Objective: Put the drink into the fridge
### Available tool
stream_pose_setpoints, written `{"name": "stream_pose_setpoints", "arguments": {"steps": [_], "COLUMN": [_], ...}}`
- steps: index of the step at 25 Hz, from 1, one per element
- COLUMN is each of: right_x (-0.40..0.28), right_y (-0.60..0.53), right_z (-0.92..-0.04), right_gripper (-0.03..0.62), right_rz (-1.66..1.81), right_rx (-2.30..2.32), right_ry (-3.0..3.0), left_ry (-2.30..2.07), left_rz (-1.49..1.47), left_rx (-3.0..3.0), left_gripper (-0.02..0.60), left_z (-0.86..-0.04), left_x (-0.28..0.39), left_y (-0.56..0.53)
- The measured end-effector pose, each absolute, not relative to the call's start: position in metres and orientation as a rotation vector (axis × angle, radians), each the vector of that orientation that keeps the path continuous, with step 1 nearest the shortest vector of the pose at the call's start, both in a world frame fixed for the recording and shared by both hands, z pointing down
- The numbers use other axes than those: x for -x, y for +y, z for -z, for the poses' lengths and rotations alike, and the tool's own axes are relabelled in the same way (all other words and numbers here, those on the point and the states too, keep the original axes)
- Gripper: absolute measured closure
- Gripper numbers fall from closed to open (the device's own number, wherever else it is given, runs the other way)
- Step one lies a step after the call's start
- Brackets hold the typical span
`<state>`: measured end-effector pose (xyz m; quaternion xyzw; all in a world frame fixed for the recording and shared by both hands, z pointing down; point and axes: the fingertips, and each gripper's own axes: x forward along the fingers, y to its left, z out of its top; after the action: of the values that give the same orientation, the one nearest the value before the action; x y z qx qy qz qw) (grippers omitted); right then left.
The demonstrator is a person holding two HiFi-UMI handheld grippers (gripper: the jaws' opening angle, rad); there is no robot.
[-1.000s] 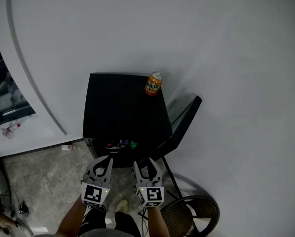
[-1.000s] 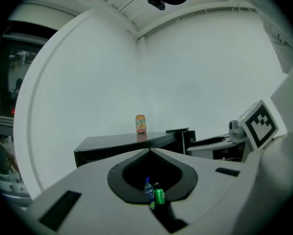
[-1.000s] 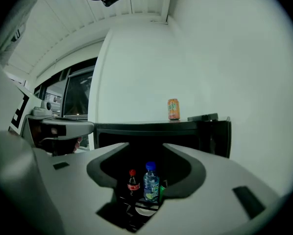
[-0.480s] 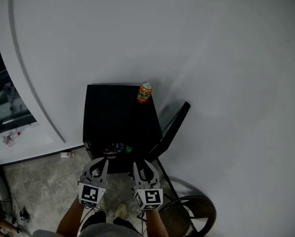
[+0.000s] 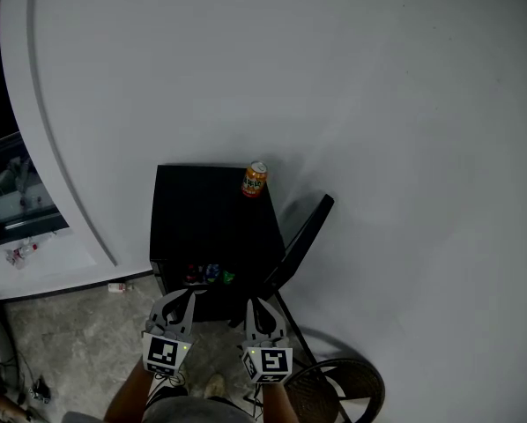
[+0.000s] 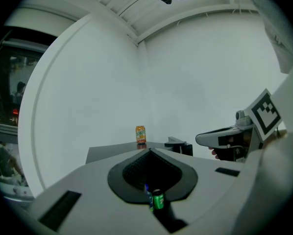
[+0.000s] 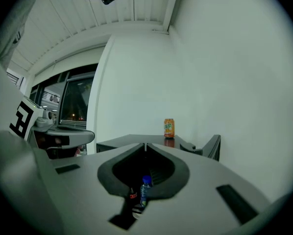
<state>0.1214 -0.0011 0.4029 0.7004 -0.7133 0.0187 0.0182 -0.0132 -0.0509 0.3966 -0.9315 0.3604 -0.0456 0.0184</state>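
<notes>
Orange metal drink can upright on small black fridge, its door open; left gripper jaws together, empty; right gripper jaws just closed, empty.

Black fridge, orange can upright at its top's back right corner, perhaps bottles inside

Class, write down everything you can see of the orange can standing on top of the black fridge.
The can is a small orange drink can with a silvery top and a printed label too small to read. It looks like metal and shows no dents. It stands upright near the back right corner of the fridge, on its flat black top, close to the white wall. Only the fridge top touches it.
</notes>
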Motion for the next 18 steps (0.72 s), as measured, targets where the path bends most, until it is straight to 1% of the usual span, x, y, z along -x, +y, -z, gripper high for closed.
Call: {"name": "stream_pose_setpoints", "arguments": {"steps": [6, 9, 18], "right_x": [-0.122, -0.123, -0.115], "right_y": [-0.003, -0.006, -0.027], "right_z": [-0.402, -0.403, -0.401], "right_gripper": [0.565, 0.565, 0.565], "right_rz": [-0.040, -0.042, -0.055], "right_rx": [-2.164, -2.164, -2.197], "right_ry": [-2.226, -2.223, -2.201], "left_ry": [1.112, 1.110, 1.076], "left_rz": [0.177, 0.132, 0.127], "left_rx": [2.902, 2.895, 2.906], "left_gripper": [0.578, 0.577, 0.577], "left_z": [-0.399, -0.394, -0.389], "left_x": [0.009, 0.009, 0.017], "left_y": [-0.055, -0.057, -0.082]}}
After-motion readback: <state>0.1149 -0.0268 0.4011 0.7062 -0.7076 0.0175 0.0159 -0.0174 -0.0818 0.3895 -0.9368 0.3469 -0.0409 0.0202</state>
